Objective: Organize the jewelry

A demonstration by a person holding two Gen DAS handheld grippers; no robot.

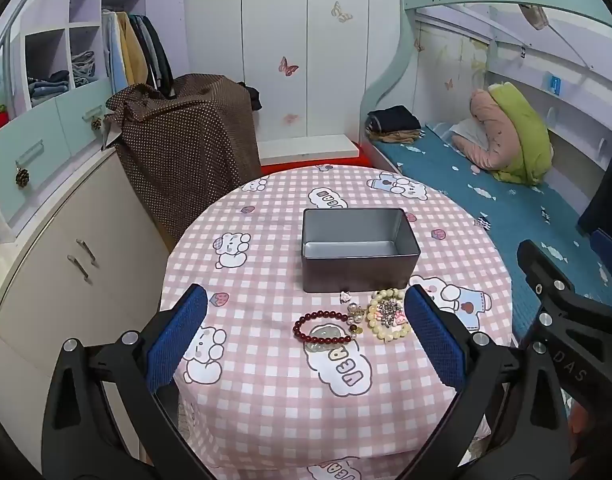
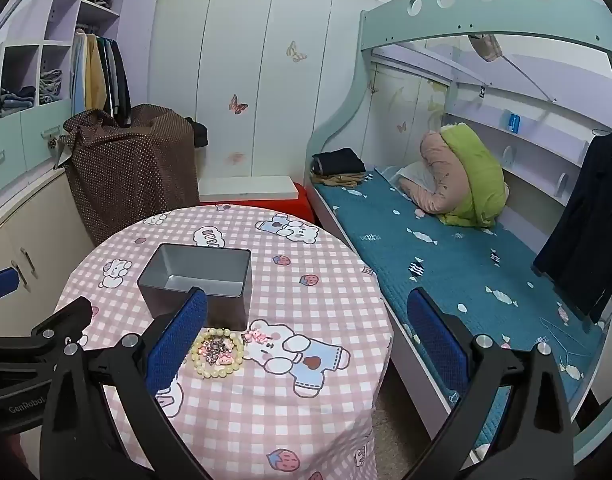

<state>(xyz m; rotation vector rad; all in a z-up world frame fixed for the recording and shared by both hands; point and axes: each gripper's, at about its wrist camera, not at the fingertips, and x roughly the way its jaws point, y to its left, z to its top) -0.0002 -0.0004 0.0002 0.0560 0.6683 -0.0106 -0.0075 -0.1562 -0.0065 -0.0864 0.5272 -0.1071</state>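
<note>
An open grey metal tin (image 1: 359, 248) stands on the round table with the pink checked cloth (image 1: 266, 400). In front of it lie a dark red bead bracelet (image 1: 321, 326), a cream bead bracelet (image 1: 387, 316) with small charms inside it, and small loose pieces (image 1: 355, 314). My left gripper (image 1: 306, 336) is open and empty, its fingers either side of the jewelry and above it. In the right wrist view the tin (image 2: 198, 280) and cream bracelet (image 2: 218, 354) show left of centre. My right gripper (image 2: 306, 344) is open and empty, to the right of the bracelet.
A bed with a blue sheet (image 2: 465, 272) runs along the table's right side. A brown dotted covered object (image 1: 182, 152) stands behind the table at left. Cabinets (image 1: 66, 264) line the left wall. The right gripper's body (image 1: 565, 320) shows at the right edge of the left wrist view.
</note>
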